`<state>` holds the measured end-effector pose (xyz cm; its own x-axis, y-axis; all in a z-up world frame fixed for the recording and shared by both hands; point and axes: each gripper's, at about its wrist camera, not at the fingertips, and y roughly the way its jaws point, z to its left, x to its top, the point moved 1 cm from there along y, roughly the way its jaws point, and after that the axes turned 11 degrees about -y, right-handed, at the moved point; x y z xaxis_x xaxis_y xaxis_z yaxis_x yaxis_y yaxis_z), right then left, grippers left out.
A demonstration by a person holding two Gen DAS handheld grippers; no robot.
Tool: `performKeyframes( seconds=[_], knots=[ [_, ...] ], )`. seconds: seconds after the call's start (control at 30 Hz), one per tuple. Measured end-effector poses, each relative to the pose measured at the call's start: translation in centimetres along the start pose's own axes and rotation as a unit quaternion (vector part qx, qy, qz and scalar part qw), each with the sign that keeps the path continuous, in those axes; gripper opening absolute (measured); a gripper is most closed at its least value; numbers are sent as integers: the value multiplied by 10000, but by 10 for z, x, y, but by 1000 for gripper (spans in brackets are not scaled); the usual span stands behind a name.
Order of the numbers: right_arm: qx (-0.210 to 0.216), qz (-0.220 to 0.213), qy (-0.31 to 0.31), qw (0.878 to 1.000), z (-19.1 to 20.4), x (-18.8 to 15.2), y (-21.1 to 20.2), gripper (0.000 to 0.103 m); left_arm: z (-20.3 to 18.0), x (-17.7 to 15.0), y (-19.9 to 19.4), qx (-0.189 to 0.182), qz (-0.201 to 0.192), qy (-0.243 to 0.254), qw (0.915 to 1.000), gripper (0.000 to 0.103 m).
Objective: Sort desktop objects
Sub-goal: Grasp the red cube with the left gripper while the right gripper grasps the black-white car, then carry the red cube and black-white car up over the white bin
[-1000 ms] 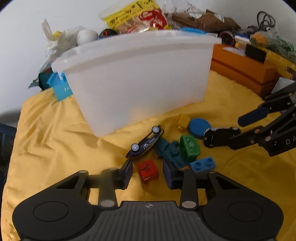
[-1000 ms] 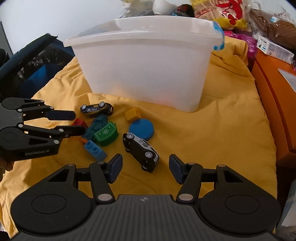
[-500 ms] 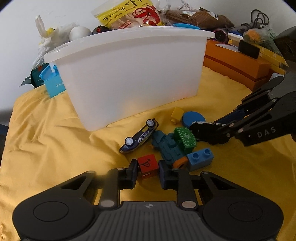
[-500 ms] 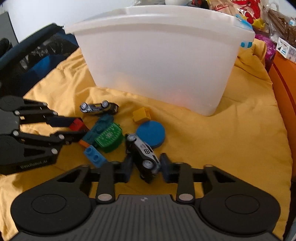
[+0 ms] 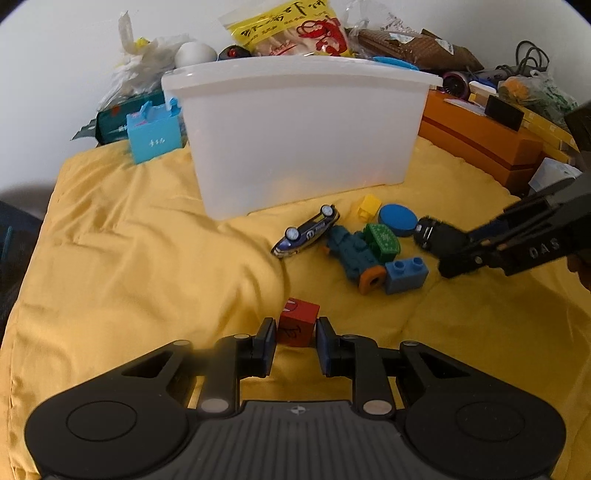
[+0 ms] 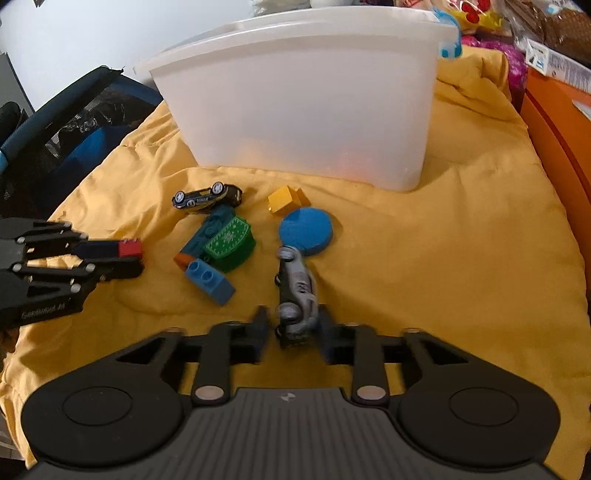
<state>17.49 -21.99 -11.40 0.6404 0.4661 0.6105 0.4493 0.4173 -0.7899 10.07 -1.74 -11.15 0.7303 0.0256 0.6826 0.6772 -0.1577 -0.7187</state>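
My left gripper (image 5: 294, 341) is shut on a red cube (image 5: 298, 325) and holds it above the yellow cloth; it also shows in the right wrist view (image 6: 130, 249). My right gripper (image 6: 291, 334) is shut on a black and grey toy car (image 6: 295, 295), which shows in the left wrist view (image 5: 437, 238). On the cloth lie a dark blue toy car (image 5: 306, 232), a teal toy (image 5: 351, 254), a green piece (image 5: 382, 242), a blue brick (image 5: 406, 275), a blue disc (image 5: 397, 219) and a yellow block (image 5: 369, 205). A white plastic bin (image 5: 303, 133) stands behind them.
Orange boxes (image 5: 480, 144) stand at the right of the cloth, a light blue box (image 5: 153, 136) left of the bin. Bags and clutter (image 5: 288, 29) sit behind the bin. A dark chair (image 6: 74, 122) is beyond the cloth's left edge.
Both grippers closed from open: the left on the red cube, the right on the black and grey car. Both then lifted and drew back from the toy pile.
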Motion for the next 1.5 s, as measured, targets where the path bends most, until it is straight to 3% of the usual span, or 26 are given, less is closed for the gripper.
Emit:
performKeyframes(
  seconds=[0.13,0.2,0.63,0.9,1.0,1.1,1.13,1.23,1.3,1.37,1.5],
  knots=[
    [-11,-14,90,10000,0,6,6,44,-1,0,2,-2,37,-45,10000,27],
    [-40,-5,66,10000,1,6,4,23,-2,0,6,-6,117,-56,9999,28],
    [-168,-346,338,9987,-2,-11,-37,23,1,7,-17,-108,-228,-112,9996,22],
    [-177,-735,407,9963,0,1,-62,23,7,26,-35,-67,-481,-217,9986,19],
    [-175,-752,410,9962,3,2,-63,23,7,26,-35,-46,-397,-259,9989,19],
    [-138,-715,405,9965,4,0,-62,23,7,16,-27,-65,-58,-309,9995,35],
    [-124,-697,424,9966,5,-1,-62,23,6,10,-23,43,-21,-256,9997,36],
    [-99,-624,454,9970,8,-5,-60,23,8,-2,-14,221,127,-268,9993,36],
    [-79,-602,436,9972,10,-7,-59,23,10,-7,-11,186,143,-339,9991,35],
    [-67,-580,420,9974,11,-8,-59,23,9,-10,-11,127,92,-239,9996,26],
    [-94,-585,468,9971,13,-9,-59,23,10,-8,-16,87,-20,-224,9997,25]
  ],
)
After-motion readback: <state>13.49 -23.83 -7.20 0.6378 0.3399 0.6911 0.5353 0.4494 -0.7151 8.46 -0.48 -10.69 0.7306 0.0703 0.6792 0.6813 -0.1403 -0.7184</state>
